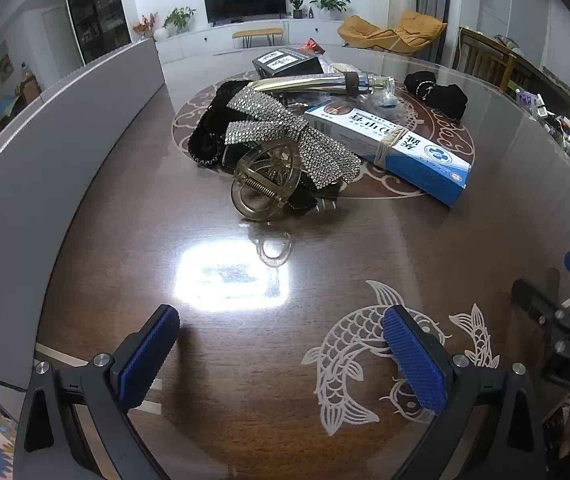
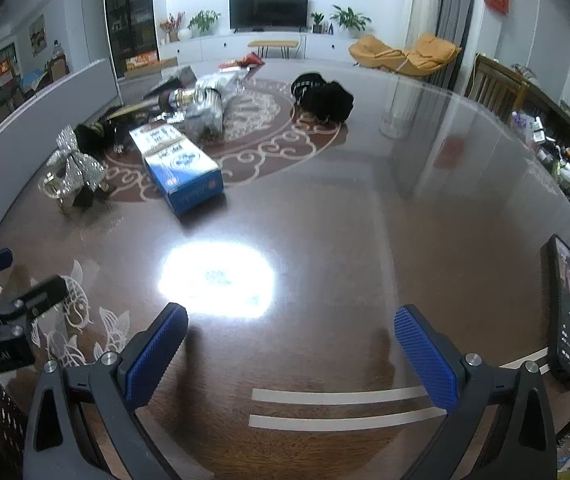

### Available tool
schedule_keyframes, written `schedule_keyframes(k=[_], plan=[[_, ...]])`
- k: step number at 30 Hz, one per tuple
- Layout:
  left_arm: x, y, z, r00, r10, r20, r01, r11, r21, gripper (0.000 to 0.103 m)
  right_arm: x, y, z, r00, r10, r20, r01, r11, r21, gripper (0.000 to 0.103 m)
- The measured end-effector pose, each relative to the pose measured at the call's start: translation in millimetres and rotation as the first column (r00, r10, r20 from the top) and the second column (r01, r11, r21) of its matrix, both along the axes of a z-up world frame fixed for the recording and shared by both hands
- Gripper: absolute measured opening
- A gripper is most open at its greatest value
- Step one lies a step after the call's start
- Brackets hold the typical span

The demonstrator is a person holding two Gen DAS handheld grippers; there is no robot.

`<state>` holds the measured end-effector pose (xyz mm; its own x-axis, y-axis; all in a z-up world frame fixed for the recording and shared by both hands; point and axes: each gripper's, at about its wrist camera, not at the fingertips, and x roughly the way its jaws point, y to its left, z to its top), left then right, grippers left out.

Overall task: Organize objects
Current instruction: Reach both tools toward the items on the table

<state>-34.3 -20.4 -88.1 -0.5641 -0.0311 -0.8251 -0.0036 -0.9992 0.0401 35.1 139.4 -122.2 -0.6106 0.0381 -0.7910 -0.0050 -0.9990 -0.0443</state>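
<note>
Dark wood under a glossy glass sheet forms the worktop (image 1: 133, 240), inlaid with pale fish and scroll motifs; we note a bright lamp reflection near its centre in both views.

Left hand-held gripper (image 1: 281, 356): released, jaws spread wide, blue ribbed pads (image 1: 149, 360) with nothing between them. It hangs over the near part of the worktop, angled downward, above the fish inlay (image 1: 345, 364). We see it touching none of the objects.

Right hand-held gripper (image 2: 291, 354): likewise released, jaws wide, empty, over bare worktop with two pale stripes just below it.

The objects to organize lie clustered on the round scroll medallion, well ahead of both grippers:
- translucent hair claw clip (image 1: 267, 180), nearest the left gripper, resting against the pile;
- rhinestone bow (image 1: 285, 136), draped over black fabric (image 1: 213, 120);
- blue-and-white carton (image 1: 389, 140) with a rubber band around it, lying flat to the right of the bow;
- shiny metallic tube (image 1: 305, 82) behind the bow, lying on its side;
- clear glass bottle (image 1: 381, 82) just beside the tube's end;
- dark box with white labels (image 1: 285, 62) at the far side;
- black scrunchie-like item (image 1: 437, 92) apart, to the right.

A smartphone (image 2: 569, 308), screen lit, lies at the worktop's right edge, near the right gripper.
</note>
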Motion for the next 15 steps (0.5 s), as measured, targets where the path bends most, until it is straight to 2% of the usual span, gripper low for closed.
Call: schedule_keyframes(k=[3,15], plan=[[-3,-4,-1,1.0,0.005,0.017,-0.005,1.0,0.029,0.103,-2,3,-4,1.0,-0.002,0.014,0.002,1.0,-0.022,0.103],[-11,-2,-2,0.999,-0.004,0.035,0.003,1.0,0.028,0.103,-22,2,-4,0.996,0.052,0.069,-0.049,0.998,-0.034,0.103]])
